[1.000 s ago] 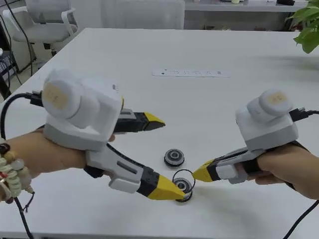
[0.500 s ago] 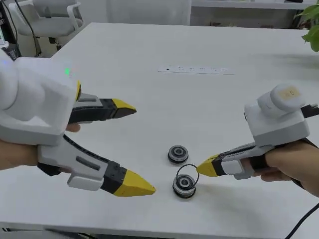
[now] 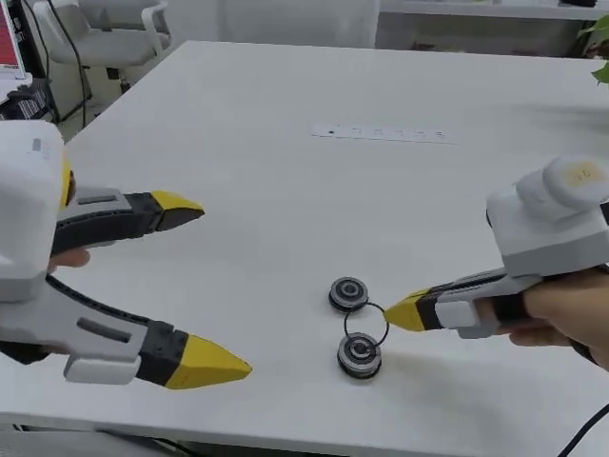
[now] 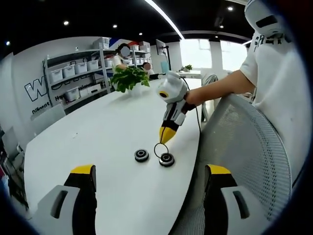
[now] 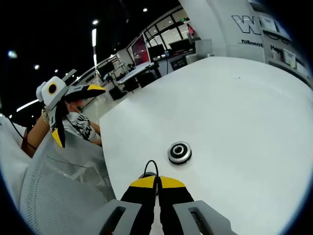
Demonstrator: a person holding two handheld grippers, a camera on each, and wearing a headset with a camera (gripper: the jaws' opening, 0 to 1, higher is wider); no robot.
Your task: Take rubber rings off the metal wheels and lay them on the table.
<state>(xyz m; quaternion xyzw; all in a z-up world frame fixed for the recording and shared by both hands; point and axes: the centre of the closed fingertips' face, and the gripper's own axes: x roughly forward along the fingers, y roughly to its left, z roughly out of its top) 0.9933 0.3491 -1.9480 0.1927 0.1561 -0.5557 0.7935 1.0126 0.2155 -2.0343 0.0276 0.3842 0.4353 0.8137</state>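
Two small metal wheels lie on the white table (image 3: 285, 143): one farther (image 3: 349, 293), one nearer (image 3: 360, 352). My right gripper (image 3: 400, 310) is shut on a thin black rubber ring (image 3: 345, 322) that stands up as a loop between the two wheels, its lower edge at the nearer wheel. In the right gripper view the ring (image 5: 150, 161) rises just past the shut jaws (image 5: 157, 182), with the farther wheel (image 5: 179, 152) beyond. My left gripper (image 3: 205, 286) is open and holds nothing, well to the left of the wheels. The left gripper view has both wheels (image 4: 141, 155) (image 4: 166, 159) ahead.
A flat white strip (image 3: 384, 134) lies across the table farther back. Office chairs (image 3: 114, 29) stand past the far left corner. The table's front edge runs close below the nearer wheel. A mesh chair back (image 4: 244, 156) is near the left gripper.
My left gripper has drawn back to the left, away from the nearer wheel. The right gripper has kept hold of the ring, which now stands more upright between the wheels.
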